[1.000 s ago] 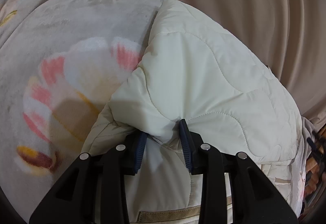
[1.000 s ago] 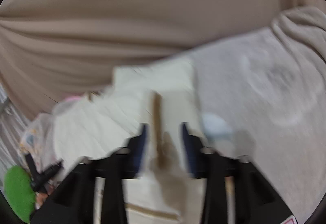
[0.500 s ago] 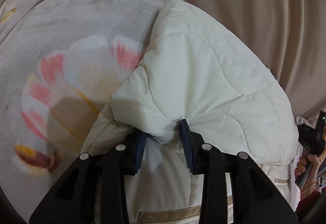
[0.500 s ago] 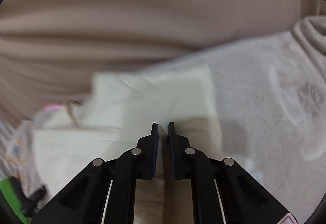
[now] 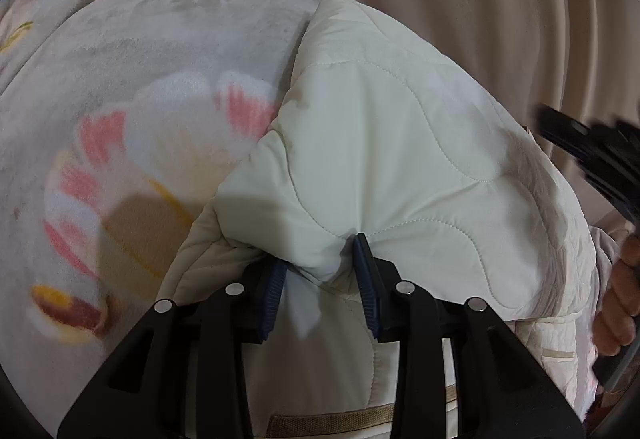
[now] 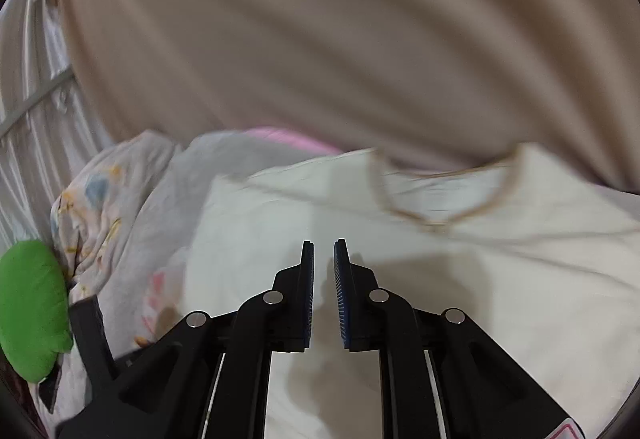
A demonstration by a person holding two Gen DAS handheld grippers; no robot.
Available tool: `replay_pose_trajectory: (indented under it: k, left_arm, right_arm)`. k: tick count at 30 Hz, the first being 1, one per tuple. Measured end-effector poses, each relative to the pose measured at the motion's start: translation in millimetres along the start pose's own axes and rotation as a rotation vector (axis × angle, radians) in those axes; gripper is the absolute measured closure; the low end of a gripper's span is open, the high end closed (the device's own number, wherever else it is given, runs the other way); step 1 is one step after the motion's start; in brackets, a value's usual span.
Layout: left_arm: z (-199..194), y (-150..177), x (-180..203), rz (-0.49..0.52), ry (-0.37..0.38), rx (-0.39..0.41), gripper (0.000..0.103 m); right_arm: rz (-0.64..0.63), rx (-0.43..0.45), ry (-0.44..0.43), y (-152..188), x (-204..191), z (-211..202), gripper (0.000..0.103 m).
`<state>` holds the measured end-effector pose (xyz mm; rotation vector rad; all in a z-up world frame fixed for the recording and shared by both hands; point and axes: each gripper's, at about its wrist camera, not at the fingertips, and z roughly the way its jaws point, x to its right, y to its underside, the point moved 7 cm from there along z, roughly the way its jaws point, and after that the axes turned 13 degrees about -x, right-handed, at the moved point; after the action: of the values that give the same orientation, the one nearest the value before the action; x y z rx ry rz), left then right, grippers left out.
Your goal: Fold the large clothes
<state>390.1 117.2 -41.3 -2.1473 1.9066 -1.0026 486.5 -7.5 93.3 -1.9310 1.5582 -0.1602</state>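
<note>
Your left gripper (image 5: 320, 271) is pinching the cream quilted jacket (image 5: 400, 167) fold at lower centre; your right gripper (image 6: 324, 259), nearly closed and empty, is hovering above the jacket spreading toward the frame's right.

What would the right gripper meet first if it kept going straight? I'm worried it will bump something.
Probably the cream quilted jacket: the right gripper points at its flat panel below the neckline. Depth is unclear.
</note>
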Motion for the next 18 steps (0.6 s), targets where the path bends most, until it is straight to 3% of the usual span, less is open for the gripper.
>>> replay_pose_trajectory:
  k: [4,5,6,8,13,16,17,18]
  left_arm:
    - [1.5,-0.7,-1.6,-0.008,0.013,-0.004,0.071]
    - [1.5,-0.9,-2.6,-0.009,0.017,-0.004,0.071]
    - [1.4,-0.9,-3.2,-0.01,0.02,-0.004,0.071]
    - [1.1,-1.1,-4.9,-0.011,0.024,-0.004,0.07]
    - [0.3,-1.5,-6.8,-0.01,0.028,-0.004,0.068]
    - [-0.1,-2.5,-7.2,-0.007,0.021,-0.004,0.068]
    - [-1.3,0.7,-8.2,-0.006,0.019,-0.004,0.068]
    - [-1.3,1.1,-9.2,-0.006,0.018,-0.004,0.068]
  right_arm:
    - [-0.028,-0.066,0.017,7.3,-17.9,46.1,0.091]
    - [-0.032,-0.074,0.029,9.3,-12.9,50.7,0.093]
    - [-0.028,-0.077,0.035,14.6,-2.1,51.6,0.103]
    - [0.015,-0.057,0.035,27.5,33.8,38.9,0.103]
    - [0.208,0.041,0.076,68.5,163.4,-37.0,0.103]
    - [0.336,0.117,0.184,102.4,232.4,-98.5,0.103]
    - [0.365,0.137,0.208,111.7,244.2,-115.3,0.099]
    - [0.386,0.167,0.216,122.1,251.0,-134.1,0.085]
